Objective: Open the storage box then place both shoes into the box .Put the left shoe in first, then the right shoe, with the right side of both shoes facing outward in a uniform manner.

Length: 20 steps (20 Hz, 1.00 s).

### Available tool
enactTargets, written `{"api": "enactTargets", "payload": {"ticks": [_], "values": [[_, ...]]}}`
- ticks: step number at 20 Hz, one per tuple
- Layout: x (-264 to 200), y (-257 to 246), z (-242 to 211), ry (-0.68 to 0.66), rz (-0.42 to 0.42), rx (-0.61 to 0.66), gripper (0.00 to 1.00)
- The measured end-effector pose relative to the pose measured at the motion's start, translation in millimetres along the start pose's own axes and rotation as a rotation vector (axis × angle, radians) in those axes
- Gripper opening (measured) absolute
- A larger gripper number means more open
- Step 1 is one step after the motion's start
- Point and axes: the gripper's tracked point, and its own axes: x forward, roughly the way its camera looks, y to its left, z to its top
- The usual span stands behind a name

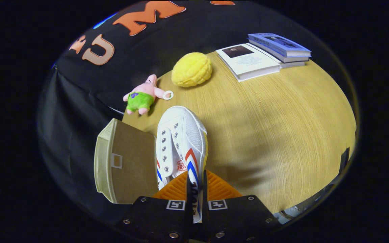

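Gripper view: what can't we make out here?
- Shoe: heel hidden behind the jaws of the gripper, which are shut on its side wall.
- Second shoe: cannot tell where it is.
- Storage box: inside hidden by its own brown panel.
- Books: cover print too small.

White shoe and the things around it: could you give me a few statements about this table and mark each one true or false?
1. The jaws of the gripper are closed on the white shoe's side wall. True.
2. The storage box sits right beside the shoe. True.
3. The pink star plush toy lies inside the box. False: it lies on the wooden table, beyond the box and shoe.
4. The yellow bumpy toy rests on top of the books. False: it sits on the table beside them.
5. The books lie at the far side of the table. True.
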Motion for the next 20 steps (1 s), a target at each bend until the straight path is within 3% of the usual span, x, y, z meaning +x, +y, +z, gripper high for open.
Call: {"api": "enactTargets", "payload": {"ticks": [7,14,20], "values": [[-20,103,20,-0.01,0.105,-0.073,0.1],[-7,187,9,0.037,0.196,-0.111,0.1],[25,218,-13,0.089,0.176,-0.15,0.1]]}}
